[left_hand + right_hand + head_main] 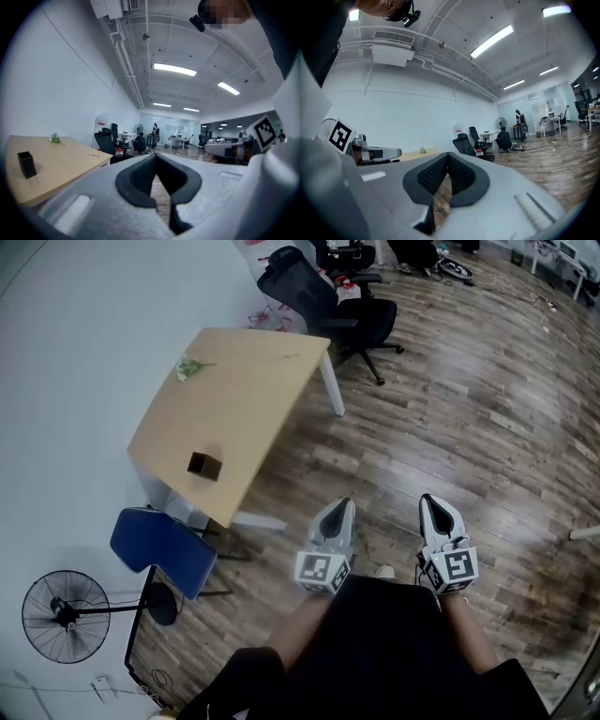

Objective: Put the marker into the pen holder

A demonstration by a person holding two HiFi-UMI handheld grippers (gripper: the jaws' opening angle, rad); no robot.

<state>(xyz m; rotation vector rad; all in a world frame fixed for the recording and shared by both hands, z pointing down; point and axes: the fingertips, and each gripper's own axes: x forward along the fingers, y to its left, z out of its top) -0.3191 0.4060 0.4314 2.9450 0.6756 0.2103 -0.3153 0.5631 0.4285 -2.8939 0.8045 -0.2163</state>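
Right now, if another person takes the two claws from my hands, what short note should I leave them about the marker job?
Left claw: shut, nothing in it, held low in front of the body above the wood floor.
Right claw: shut and empty too, beside the left one.
Pen holder: black, upright, on the near end of the wooden table, ahead and to the left.
Marker: not clearly visible. A small green thing lies at the table's far end; I cannot tell what it is.
Done: nothing yet.
Left: walk to the table, find the marker, grasp it, drop it into the pen holder.
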